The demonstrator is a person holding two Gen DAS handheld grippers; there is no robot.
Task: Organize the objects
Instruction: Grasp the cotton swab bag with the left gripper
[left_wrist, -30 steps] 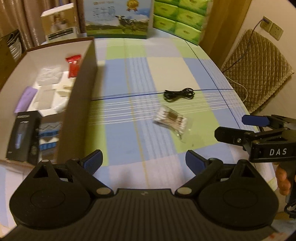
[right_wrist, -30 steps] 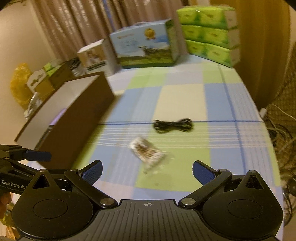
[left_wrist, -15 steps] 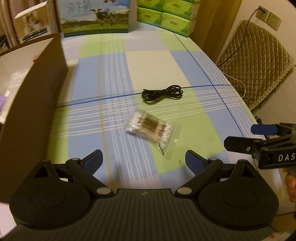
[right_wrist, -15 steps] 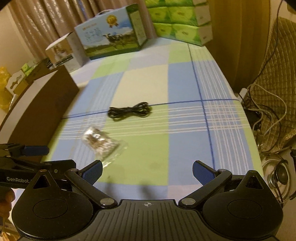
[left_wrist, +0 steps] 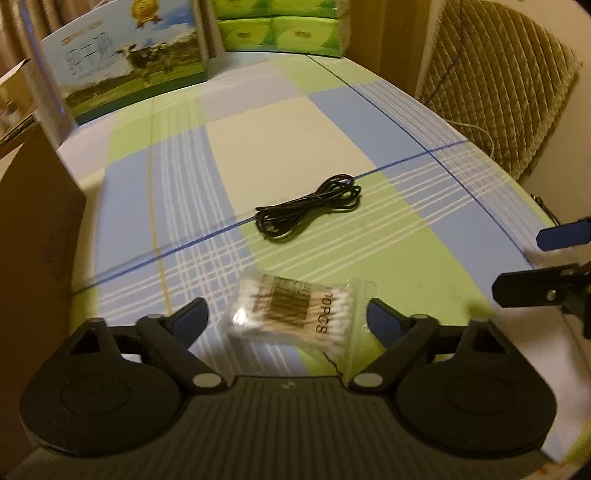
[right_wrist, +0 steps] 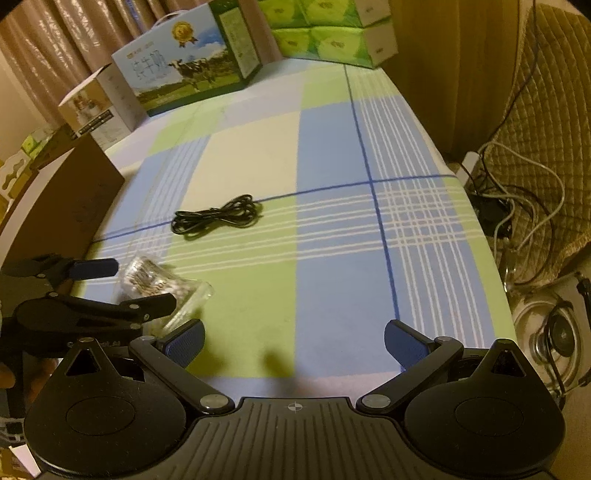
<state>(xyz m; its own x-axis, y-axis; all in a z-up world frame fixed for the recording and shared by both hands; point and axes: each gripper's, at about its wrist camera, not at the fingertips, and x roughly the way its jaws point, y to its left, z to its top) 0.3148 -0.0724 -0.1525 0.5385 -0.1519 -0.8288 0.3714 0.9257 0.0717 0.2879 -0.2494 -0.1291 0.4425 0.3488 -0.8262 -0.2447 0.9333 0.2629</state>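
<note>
A clear bag of cotton swabs lies on the checked tablecloth, right between the fingers of my left gripper. The jaws are closing, but a gap still shows on each side of the bag, so the pads do not press on it. From the right wrist view the same bag sits between the left gripper's two fingers. A coiled black cable lies further out on the cloth. My right gripper hovers open over bare cloth, and it shows at the right edge.
A brown cardboard box stands along the left side. A milk carton box and green tissue packs line the far edge. A quilted chair and floor cables lie past the table's right edge.
My left gripper dropped and moved right from the box's open top to the swab bag, which now lies between its fingers. The fingers stand a little narrower. The right gripper came lower.
</note>
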